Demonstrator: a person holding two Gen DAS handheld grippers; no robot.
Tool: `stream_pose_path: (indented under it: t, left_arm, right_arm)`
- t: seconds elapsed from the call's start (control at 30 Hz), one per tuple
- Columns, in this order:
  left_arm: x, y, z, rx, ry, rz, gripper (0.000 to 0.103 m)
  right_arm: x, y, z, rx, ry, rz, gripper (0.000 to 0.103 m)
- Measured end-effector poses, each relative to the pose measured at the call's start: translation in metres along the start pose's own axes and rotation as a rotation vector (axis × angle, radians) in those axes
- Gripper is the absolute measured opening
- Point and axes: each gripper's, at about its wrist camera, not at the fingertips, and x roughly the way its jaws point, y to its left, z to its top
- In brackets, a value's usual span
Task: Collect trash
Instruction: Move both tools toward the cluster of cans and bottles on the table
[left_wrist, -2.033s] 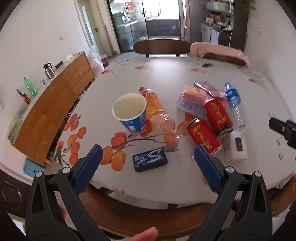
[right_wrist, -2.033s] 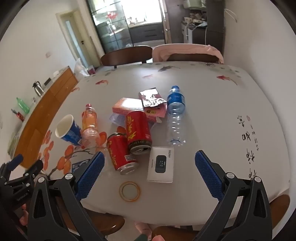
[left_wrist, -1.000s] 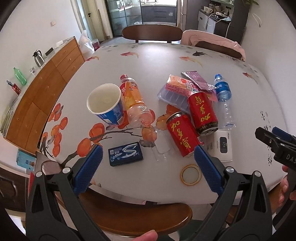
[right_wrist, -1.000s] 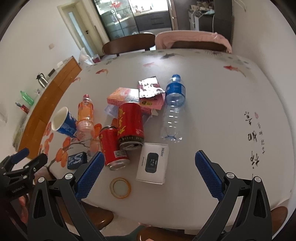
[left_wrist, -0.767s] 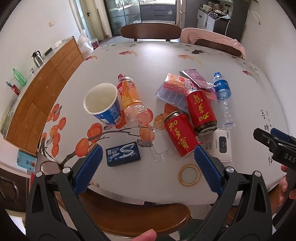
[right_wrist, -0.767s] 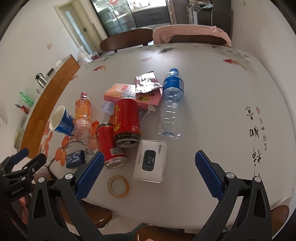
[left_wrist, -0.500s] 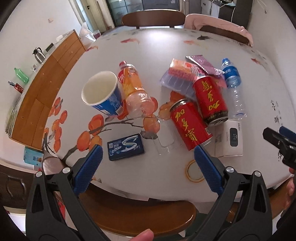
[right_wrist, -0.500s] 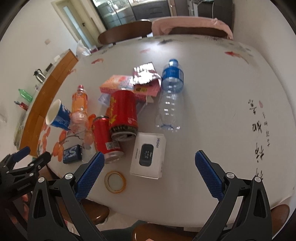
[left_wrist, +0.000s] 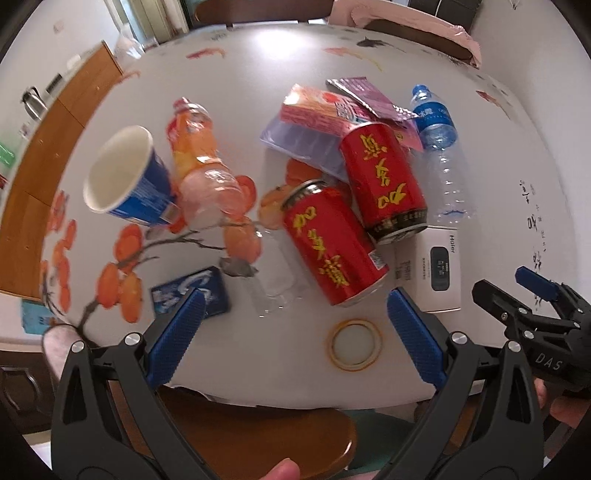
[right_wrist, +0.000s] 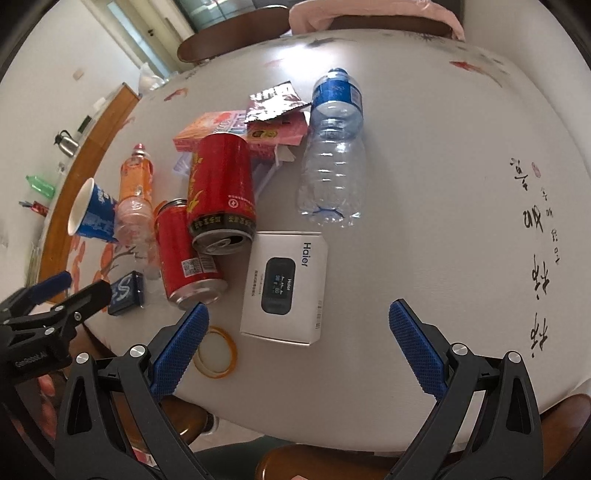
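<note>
- The left gripper (left_wrist: 293, 328) is spread wide and holds nothing. It hangs over the near edge of the table (left_wrist: 280, 55).
- The right gripper (right_wrist: 297, 341) is spread wide too, with nothing in it.
- The trash lies in a heap in the middle of the table: two red cans (left_wrist: 332, 243) on their sides, a clear bottle (right_wrist: 332, 147), an orange bottle (left_wrist: 199, 155), a blue cup (left_wrist: 125, 177) and some wrappers (right_wrist: 277, 99).
- Only the left view shows inside the cup and the whole blue pack (left_wrist: 192, 291).
- Only the right view shows the open top of a can (right_wrist: 221, 242) and the black writing on the cloth (right_wrist: 535, 254).
- The white box (right_wrist: 286, 286) says "Haier".
- The tape ring (left_wrist: 354, 343) lies just beside the near can.
</note>
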Motion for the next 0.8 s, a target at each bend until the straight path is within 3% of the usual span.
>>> stream_pose_path:
  t: [0.53, 0.8]
  left_arm:
    - [0.02, 0.003, 0.005, -0.029, 0.046, -0.03, 0.096]
    - [0.025, 0.01, 0.003, -0.057, 0.05, -0.087, 0.096]
  right_arm:
    - [0.013, -0.016, 0.01, 0.031, 0.047, 0.047, 0.096]
    - [0.017, -0.021, 0.014, 0.054, 0.058, 0.086, 0.096]
